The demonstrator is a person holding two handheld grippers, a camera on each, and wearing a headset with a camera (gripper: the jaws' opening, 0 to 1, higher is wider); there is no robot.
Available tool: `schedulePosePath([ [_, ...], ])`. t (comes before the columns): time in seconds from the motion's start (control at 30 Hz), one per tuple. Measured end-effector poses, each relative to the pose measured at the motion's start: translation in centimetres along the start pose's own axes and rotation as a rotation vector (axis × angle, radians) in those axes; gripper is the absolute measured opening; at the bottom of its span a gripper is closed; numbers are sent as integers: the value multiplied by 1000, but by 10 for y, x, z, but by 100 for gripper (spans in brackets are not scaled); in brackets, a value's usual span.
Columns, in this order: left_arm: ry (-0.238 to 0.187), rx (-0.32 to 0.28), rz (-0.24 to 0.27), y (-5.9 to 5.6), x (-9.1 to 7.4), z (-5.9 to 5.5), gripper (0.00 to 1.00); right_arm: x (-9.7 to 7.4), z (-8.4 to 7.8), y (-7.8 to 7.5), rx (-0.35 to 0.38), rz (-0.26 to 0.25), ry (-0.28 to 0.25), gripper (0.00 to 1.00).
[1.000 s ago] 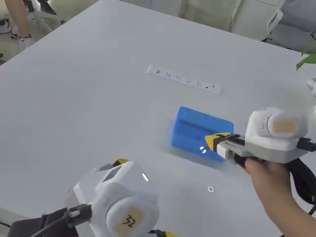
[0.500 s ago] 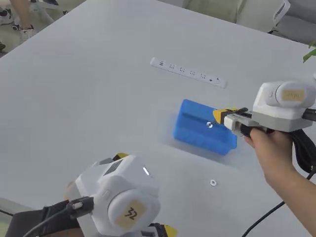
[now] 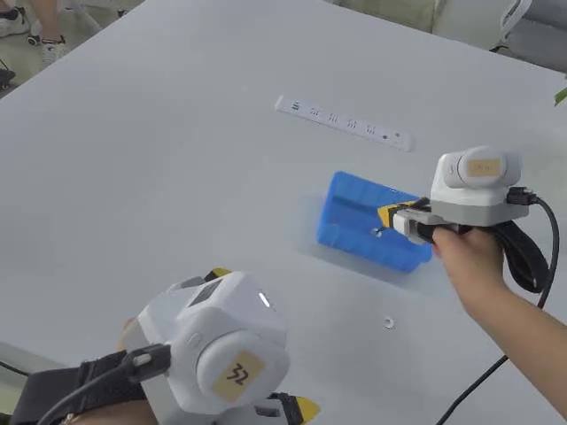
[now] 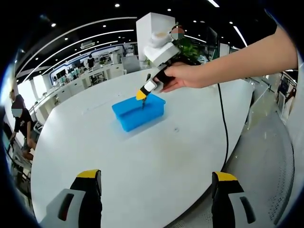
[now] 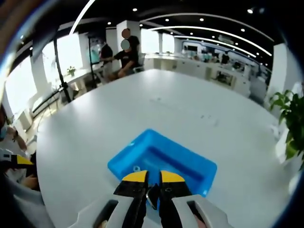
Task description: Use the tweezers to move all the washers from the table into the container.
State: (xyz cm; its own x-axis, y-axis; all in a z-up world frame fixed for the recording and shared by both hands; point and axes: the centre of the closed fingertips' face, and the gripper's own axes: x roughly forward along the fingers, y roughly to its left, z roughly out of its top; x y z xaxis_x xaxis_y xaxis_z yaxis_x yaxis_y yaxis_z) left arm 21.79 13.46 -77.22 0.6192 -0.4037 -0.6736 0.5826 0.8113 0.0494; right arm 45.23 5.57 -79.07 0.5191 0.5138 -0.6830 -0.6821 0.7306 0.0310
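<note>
washer: there it is, one small flat metal ring lying loose on the counter, in front of the container and well apart from it.
second washer: a tiny pale ring sits on the container floor near a corner.
tweezers: a thin dark blade points down into the container. I cannot tell whether the tips pinch anything.
container: shallow blue plastic tray, rectangular with a rounded rim and a glossy inside.
right claw: yellow-tipped, jaws drawn almost together and clamped on the tweezers, over the tray's right end.
left claw: yellow tips spread wide apart with nothing between them, low over the near counter.
counter: broad, smooth, matt white.
power strip: long, flat and white, lying beyond the tray.
</note>
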Motion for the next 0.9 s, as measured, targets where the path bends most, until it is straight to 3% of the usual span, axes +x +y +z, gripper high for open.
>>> schedulePosePath([
  [0.5,15,0,5,3,1,-2,99,16,-31,0,-17,-6,91,4],
  [0.9,25,-4,5,2,3,-5,99,18,-30,-1,0,-4,92,4],
])
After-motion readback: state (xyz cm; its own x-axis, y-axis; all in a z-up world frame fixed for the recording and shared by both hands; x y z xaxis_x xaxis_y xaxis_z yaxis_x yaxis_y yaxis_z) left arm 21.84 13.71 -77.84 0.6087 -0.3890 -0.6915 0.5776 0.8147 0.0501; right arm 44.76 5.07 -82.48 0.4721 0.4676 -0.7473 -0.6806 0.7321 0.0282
